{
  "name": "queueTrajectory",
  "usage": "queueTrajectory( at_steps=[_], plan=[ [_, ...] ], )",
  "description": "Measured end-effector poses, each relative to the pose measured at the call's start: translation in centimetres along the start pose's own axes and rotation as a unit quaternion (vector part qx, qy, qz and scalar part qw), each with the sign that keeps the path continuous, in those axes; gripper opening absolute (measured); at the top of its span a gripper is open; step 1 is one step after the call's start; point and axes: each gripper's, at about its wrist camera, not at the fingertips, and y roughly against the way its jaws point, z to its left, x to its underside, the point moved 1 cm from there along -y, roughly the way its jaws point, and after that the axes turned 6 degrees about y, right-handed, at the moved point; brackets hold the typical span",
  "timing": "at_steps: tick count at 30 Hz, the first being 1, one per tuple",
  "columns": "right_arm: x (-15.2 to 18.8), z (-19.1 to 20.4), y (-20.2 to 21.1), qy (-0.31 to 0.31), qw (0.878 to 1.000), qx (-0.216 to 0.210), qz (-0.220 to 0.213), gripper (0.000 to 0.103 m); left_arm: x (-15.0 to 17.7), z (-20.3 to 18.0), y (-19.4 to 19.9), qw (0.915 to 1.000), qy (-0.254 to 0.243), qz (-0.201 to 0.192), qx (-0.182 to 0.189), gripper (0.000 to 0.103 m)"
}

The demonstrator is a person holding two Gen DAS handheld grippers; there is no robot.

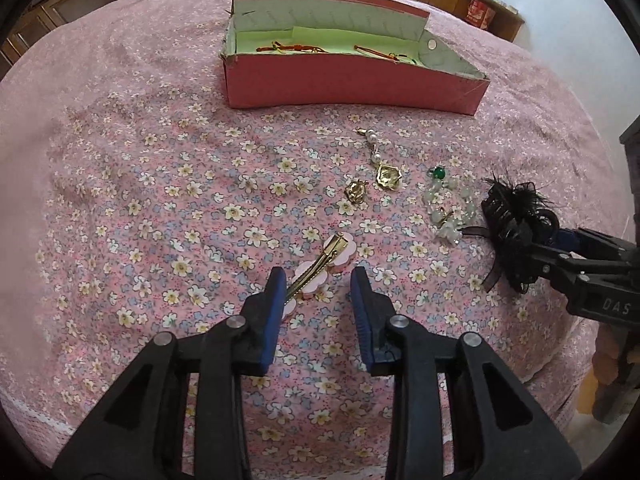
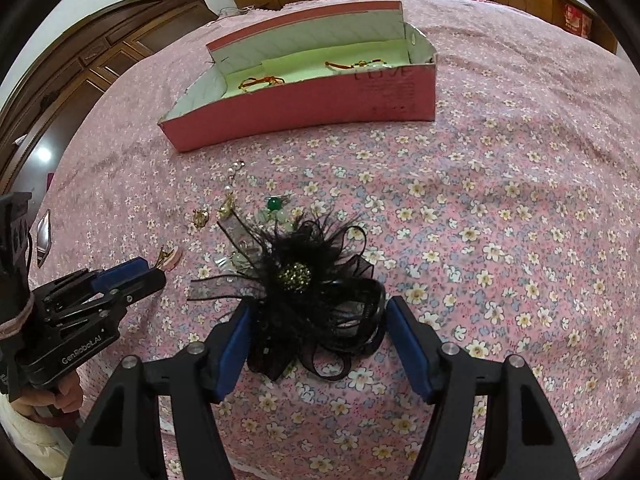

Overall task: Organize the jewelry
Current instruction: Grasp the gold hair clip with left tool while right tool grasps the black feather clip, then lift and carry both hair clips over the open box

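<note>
A pink flower hair clip [image 1: 320, 264] with a gold clasp lies on the floral bedspread between the fingers of my left gripper [image 1: 318, 284]. Its lower end rests by the left pad, and the jaws stand apart. A black feathered hair flower [image 2: 308, 288] with a beaded centre lies between the pads of my right gripper [image 2: 320, 316], which flank it loosely. Ahead lie a pearl drop earring [image 1: 384, 168], a small gold earring [image 1: 355, 191] and a pale bead bracelet [image 1: 448, 204] with a green bead. The pink box [image 1: 352, 84] holds red cord bracelets [image 1: 296, 49].
The box [image 2: 304, 108] stands open at the far middle of the bed, its lid wall upright behind. Wooden cabinets [image 2: 100, 60] line the room beyond the bed. A person's hand [image 2: 68, 396] holds the left gripper [image 2: 156, 268] at the lower left.
</note>
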Motion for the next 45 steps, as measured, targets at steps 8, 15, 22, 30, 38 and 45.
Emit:
queueTrajectory(
  at_steps=[8,15,22,30,38,45],
  plan=[
    [-0.2,-0.2,-0.6,0.008,1.0,-0.007,-0.005,0.069,-0.3,1.4,-1.6,0.9995,0.029,0.007,0.009,0.026],
    [0.3,-0.8,0.3,0.001,0.999,-0.024,-0.024,0.065,-0.1,2.1,-0.3,0.9989,0.043,-0.008,0.02,0.004],
    [0.7,-1.4,1.7,-0.006,0.998,-0.036,-0.051,0.064,-0.1,2.5,1.9,0.9979,0.05,-0.025,0.031,0.002],
    [-0.1,-2.0,3.6,-0.018,0.996,-0.044,-0.08,0.064,-1.4,2.7,4.0,0.9958,0.063,-0.052,0.042,0.002],
    [-2.2,-2.1,5.4,-0.006,0.993,-0.041,-0.108,0.065,-4.2,2.6,5.8,0.994,0.061,-0.079,0.045,0.002],
    [-5.7,-1.9,6.7,0.008,0.99,-0.033,-0.137,0.065,-7.8,1.4,6.3,0.9927,0.046,-0.104,0.04,0.002]
  ],
)
